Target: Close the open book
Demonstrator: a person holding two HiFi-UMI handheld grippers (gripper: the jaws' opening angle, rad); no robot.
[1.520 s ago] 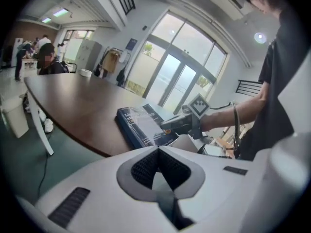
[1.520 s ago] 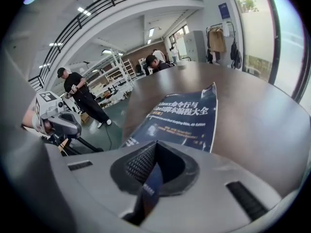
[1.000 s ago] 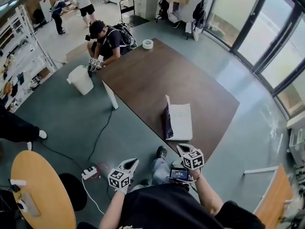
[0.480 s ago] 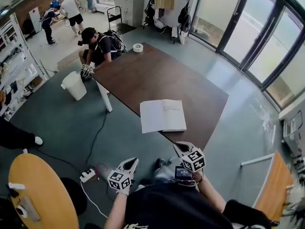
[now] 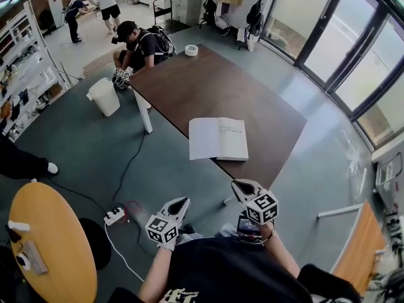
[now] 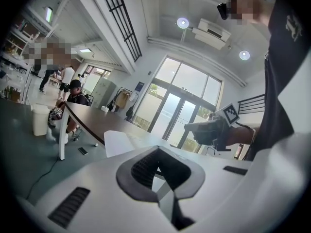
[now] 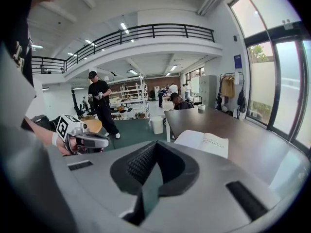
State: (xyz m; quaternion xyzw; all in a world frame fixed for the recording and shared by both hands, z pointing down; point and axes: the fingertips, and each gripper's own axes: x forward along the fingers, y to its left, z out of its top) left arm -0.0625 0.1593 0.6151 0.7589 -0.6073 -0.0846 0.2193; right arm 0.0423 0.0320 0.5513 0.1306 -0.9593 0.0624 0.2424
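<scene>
Head view: the book (image 5: 218, 139) is lying open and flat at the table's (image 5: 208, 81) near edge, 12 o'clock from you. You're holding the left gripper (image 5: 178, 202) at the book's 7 o'clock and the right gripper (image 5: 238, 185) at its 5 o'clock. Both are well short of it, probably lining up to flip a cover.

Left gripper view: jaws are sitting together, empty, with the book showing at their 10 o'clock.

Right gripper view: jaws are sitting together, gripping nothing, with the book at their 2 o'clock.
</scene>
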